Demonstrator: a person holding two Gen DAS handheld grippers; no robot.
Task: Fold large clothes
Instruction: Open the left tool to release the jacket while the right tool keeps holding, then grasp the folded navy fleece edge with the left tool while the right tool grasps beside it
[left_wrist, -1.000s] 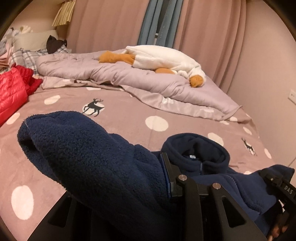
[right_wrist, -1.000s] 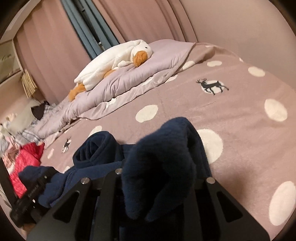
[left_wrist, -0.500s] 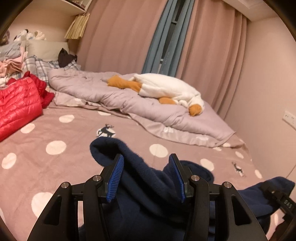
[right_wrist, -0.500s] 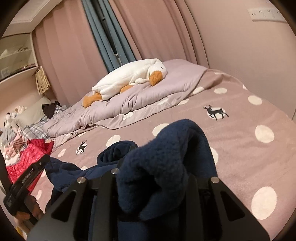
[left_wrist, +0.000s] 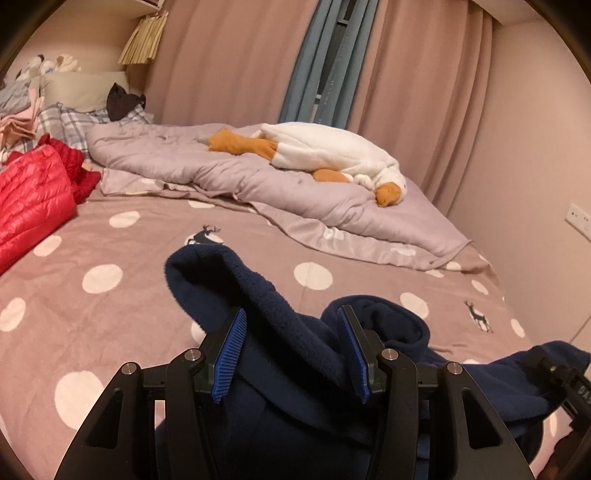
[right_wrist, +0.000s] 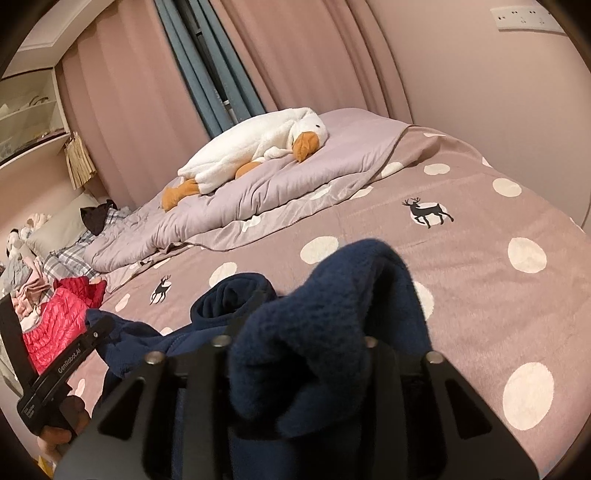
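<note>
As jaws opened | left gripper (left_wrist: 291, 350) released fleece (left_wrist: 280, 314) | fleece slumped lower

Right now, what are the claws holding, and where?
Left gripper: jaws just opened, navy fleece loose between. Right gripper: jaws just opening, buried in fleece; cannot tell.

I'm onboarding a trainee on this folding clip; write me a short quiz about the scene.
1. True or false: the plush goose lies on the lilac quilt.
2. Which animal is printed on the spotted bedspread? A deer, B cat, C fish.
3. Fill in: the navy fleece passes between the left tool's blue ___.
Key: 1 true; 2 A; 3 pads, which have just been opening, with the fleece lying loose between them.
</note>
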